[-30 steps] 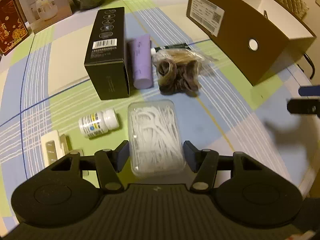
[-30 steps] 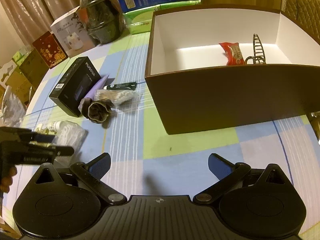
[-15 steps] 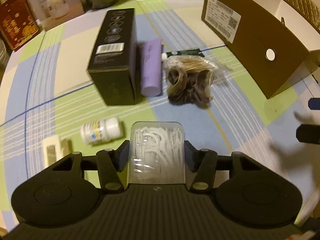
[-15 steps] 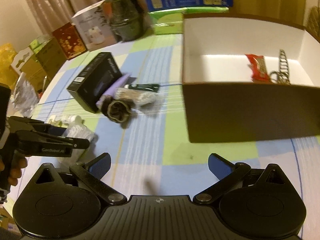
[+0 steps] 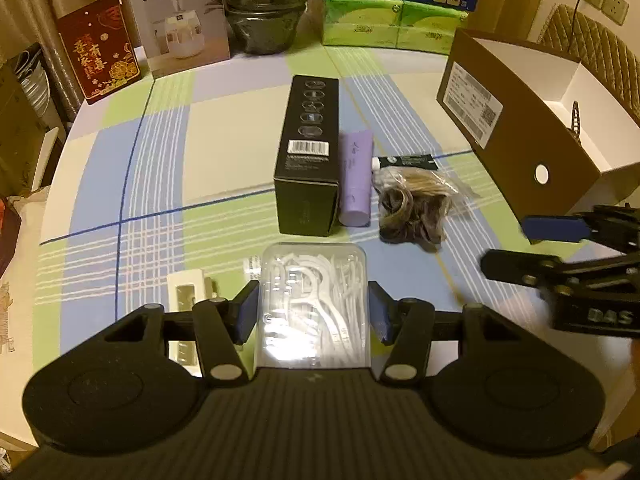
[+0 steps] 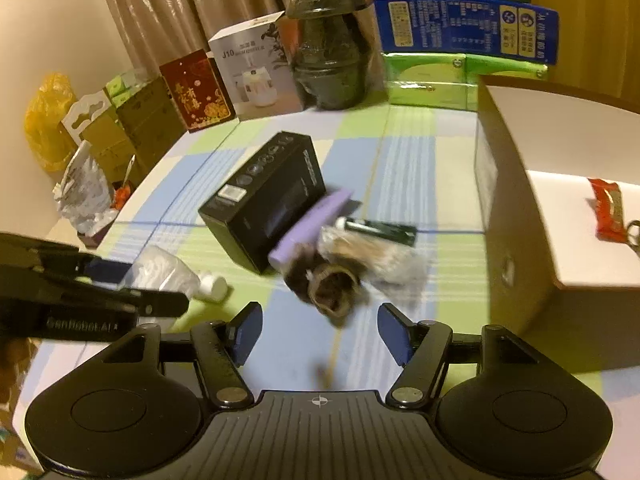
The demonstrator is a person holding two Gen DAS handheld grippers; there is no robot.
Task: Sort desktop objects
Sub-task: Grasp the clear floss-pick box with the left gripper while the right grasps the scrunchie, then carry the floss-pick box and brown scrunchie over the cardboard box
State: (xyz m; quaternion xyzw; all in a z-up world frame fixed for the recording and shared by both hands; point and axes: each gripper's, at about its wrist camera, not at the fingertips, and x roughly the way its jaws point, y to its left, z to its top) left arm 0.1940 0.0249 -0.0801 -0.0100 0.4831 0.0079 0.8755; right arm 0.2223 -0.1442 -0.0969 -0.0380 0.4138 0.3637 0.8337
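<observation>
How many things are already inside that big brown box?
2 visible: a red snack packet on the brown box floor, and a dark metal clip beside it at the frame edge. More may be hidden.

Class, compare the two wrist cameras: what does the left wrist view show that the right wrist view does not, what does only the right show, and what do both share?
Only the left wrist view: the left gripper shut on the clear floss pick box, and a white clipper card beside it.

Only the right wrist view: the right gripper, whose jaws have just been closing with nothing between them, and a red snack packet inside the brown box.

Both: the black carton, purple tube, hair scrunchie.
</observation>
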